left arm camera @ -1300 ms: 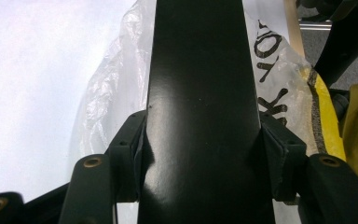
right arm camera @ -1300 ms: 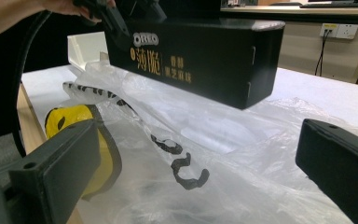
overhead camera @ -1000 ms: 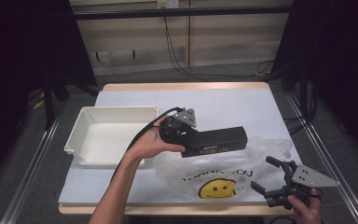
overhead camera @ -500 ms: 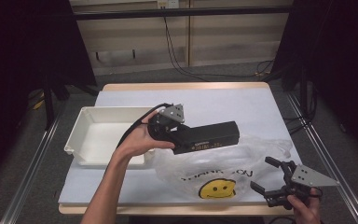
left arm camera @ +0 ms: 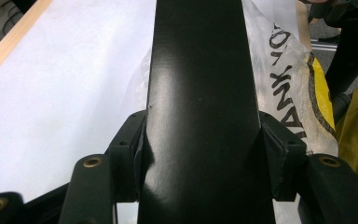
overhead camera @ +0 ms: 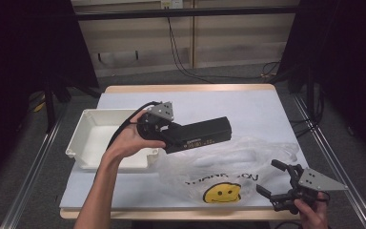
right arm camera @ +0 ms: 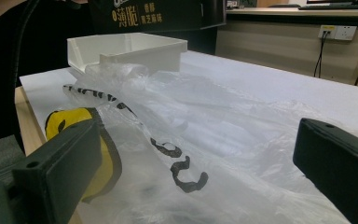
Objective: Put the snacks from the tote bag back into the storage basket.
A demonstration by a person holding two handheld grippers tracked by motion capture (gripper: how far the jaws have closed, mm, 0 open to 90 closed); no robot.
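A long black box [overhead camera: 200,134] with pale lettering hangs above the table's middle, held at one end by my left gripper [overhead camera: 164,131]. In the left gripper view the box [left arm camera: 198,93] runs up between both jaws, which are shut on its sides. Under it lies a clear plastic bag [overhead camera: 224,164] printed with a yellow smiley face and black letters. My right gripper [overhead camera: 270,177] stands open at the table's front right corner, by the bag's edge. The right gripper view has the crumpled bag [right arm camera: 177,135] spread out ahead of the wide-apart jaws.
A white rectangular tray [overhead camera: 93,143] sits at the table's left, also seen as the white tray [right arm camera: 130,51] beyond the bag. The table [overhead camera: 248,107] is covered in a pale sheet with a wooden edge. Dark curtains and cables stand behind it.
My left gripper has carried the black box leftward and slightly back, toward the white tray. The right gripper has stayed where it was, open.
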